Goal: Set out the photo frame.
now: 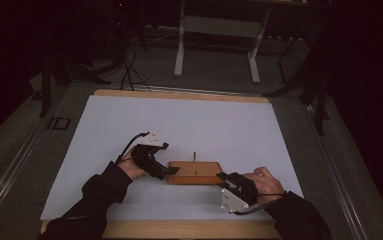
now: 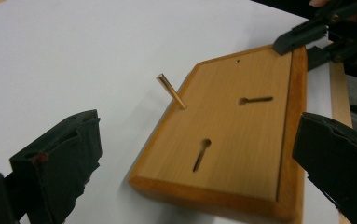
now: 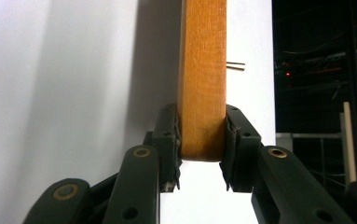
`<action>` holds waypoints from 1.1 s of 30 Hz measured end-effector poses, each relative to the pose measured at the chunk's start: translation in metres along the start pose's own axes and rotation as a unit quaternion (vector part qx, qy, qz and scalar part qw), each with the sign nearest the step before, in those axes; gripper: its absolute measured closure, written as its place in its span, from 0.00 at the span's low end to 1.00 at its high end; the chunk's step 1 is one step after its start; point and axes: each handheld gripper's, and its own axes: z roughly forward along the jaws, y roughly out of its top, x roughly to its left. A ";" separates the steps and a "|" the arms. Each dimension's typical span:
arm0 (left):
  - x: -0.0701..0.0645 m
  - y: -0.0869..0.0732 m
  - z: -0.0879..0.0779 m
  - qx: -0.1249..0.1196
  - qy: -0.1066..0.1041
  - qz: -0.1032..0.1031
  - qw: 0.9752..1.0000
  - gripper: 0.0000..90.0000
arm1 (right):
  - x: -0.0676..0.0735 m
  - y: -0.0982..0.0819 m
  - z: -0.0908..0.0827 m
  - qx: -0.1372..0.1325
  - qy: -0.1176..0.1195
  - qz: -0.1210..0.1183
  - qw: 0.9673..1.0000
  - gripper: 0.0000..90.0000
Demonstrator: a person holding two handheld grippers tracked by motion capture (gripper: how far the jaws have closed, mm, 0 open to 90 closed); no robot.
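Board of orange-brown wood, clamped at one end by the right tongs [image 3: 202,156].

Nearest the person, the right tongs pinch the board's [image 1: 195,173] right edge across its thickness, while the left tongs [image 2: 195,163] stand spread apart at its left end, pads clear of the wood. The board is a flat rectangular plaque with bevelled edges and two keyhole slots [image 2: 202,154] on its upturned face. Its long axis runs left to right across the white counter [image 1: 179,120]. At the far edge a thin metal pin [image 1: 194,156] stands upright.
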 end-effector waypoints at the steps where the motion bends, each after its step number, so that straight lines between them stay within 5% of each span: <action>1: 0.000 -0.001 -0.003 0.000 0.003 0.004 1.000 0.02 | -0.002 0.000 0.000 -0.002 0.004 0.003 1.000 0.78; 18: -0.019 -0.022 -0.025 -0.001 -0.004 0.015 1.000 0.01 | -0.037 -0.009 0.004 -0.022 0.068 0.050 0.996 0.78; 25: -0.027 -0.033 -0.027 -0.002 0.005 0.029 1.000 0.01 | -0.055 -0.013 0.008 -0.029 0.102 0.076 0.991 0.78; 33: -0.030 -0.046 -0.024 -0.006 0.002 0.022 1.000 0.01 | -0.073 -0.019 0.013 -0.034 0.138 0.102 0.985 0.78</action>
